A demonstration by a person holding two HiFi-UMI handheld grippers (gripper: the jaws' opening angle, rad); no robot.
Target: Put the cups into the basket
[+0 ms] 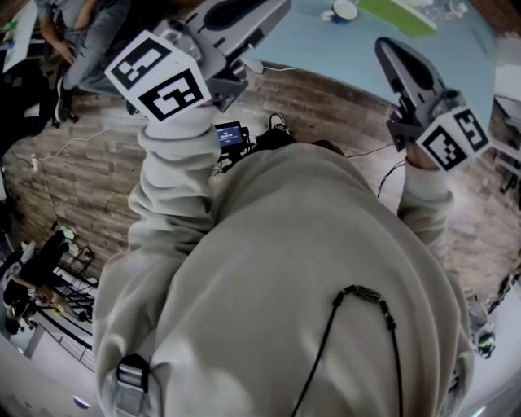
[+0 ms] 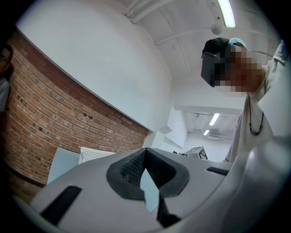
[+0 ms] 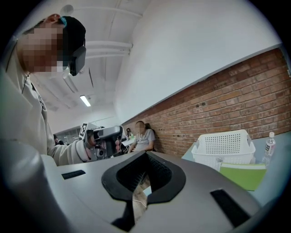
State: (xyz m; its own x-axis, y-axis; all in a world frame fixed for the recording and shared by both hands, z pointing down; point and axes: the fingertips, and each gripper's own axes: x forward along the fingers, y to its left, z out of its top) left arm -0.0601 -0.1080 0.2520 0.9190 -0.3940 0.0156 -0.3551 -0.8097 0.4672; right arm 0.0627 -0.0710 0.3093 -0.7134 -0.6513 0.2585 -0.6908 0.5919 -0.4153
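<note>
A white plastic basket [image 3: 223,148] with perforated walls and a rolled rim stands upright on the pale blue table [image 1: 309,41]. Its inside is hidden. In the head view, a small white round cup [image 1: 344,10] sits on the table; it is too small to make out more.
</note>
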